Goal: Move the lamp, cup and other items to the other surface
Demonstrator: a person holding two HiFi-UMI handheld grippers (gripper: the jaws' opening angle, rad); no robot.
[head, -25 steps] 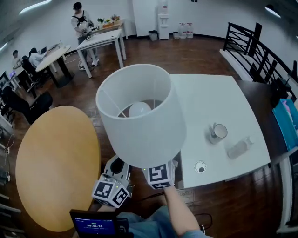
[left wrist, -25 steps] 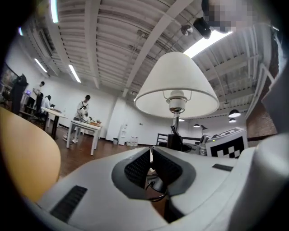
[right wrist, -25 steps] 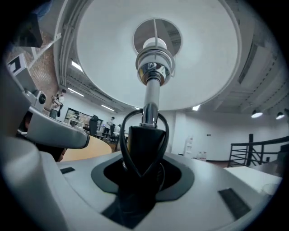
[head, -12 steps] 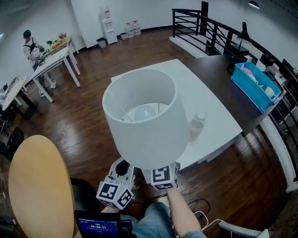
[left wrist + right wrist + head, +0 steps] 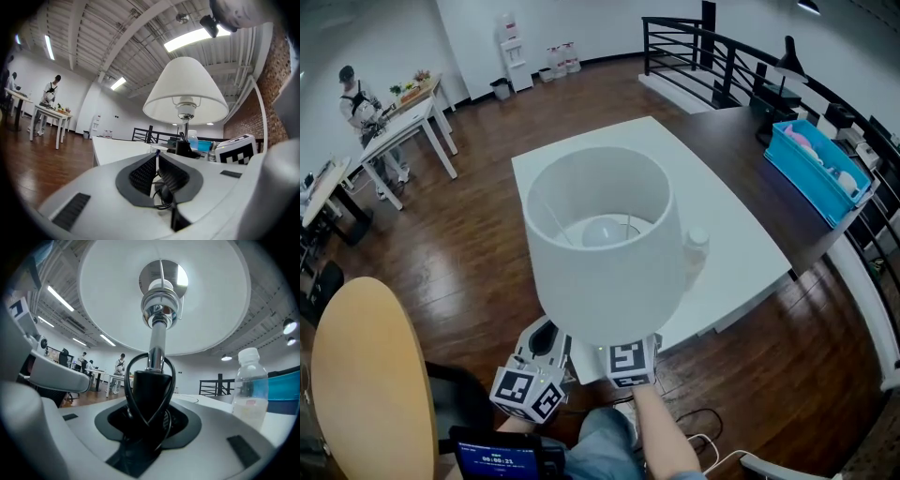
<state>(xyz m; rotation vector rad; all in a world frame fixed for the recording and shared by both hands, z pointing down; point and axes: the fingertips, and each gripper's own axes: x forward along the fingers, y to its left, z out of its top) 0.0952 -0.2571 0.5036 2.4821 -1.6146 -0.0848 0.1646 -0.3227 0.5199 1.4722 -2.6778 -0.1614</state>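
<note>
Item count: one lamp, one clear bottle, one cup, two tools and two worktops, namely the white worktop and a round wooden worktop. The lamp stands upright at the near edge of the white worktop. Its long axis is vertical and the open top of the shade faces the head camera, with the bulb visible inside. The right tool is clamped on the lamp's black base, and a black cord is looped round that base. The left tool sits just left of the lamp base with its jaws together at the tips. The bottle stands upright on the white worktop, just right of the shade. In the head view the shade hides the lamp stem, the base, the tips of both tools, the cup and most of the bottle. The cup shows only as a white rim beyond the left tool's tips. The frame edge cuts off the round wooden worktop, which lies well left of the white worktop.
</note>
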